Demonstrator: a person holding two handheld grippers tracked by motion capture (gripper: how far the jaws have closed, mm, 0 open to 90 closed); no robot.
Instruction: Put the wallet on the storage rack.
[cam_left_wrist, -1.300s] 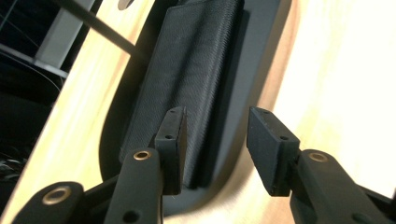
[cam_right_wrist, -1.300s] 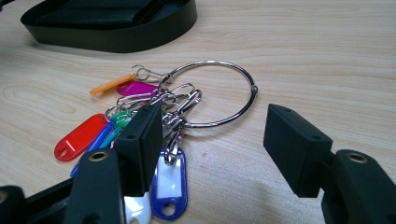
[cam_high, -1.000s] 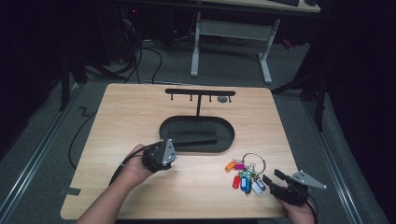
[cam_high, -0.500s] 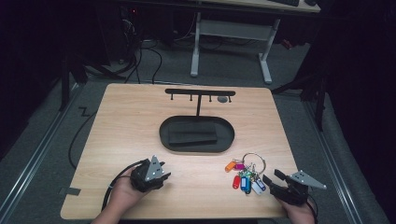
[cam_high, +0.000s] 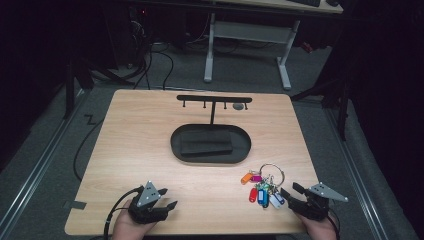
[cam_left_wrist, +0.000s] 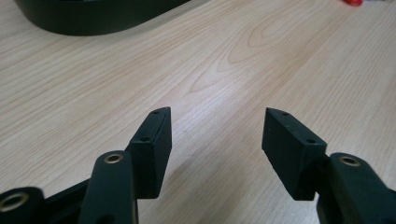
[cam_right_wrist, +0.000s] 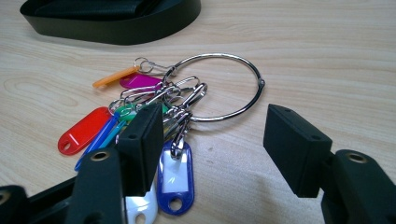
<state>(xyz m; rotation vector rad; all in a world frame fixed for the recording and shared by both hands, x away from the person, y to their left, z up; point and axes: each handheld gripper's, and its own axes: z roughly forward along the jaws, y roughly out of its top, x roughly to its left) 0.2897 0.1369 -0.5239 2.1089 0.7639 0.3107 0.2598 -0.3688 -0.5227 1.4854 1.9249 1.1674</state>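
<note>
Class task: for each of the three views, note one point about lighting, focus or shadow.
High view: the light wooden table is evenly lit, the room around it nearly black. Left gripper view: the open black left gripper looks sharp, while the black oval tray behind blurs. Right gripper view: the big silver key ring with coloured tags glints and casts a soft shadow.

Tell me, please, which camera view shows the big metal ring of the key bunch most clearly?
The right gripper view: the metal ring lies close ahead, its whole loop plain above the coloured tags. The high view shows the ring small, partly merged with the tags. The left gripper view gives bare table and no ring.
</note>
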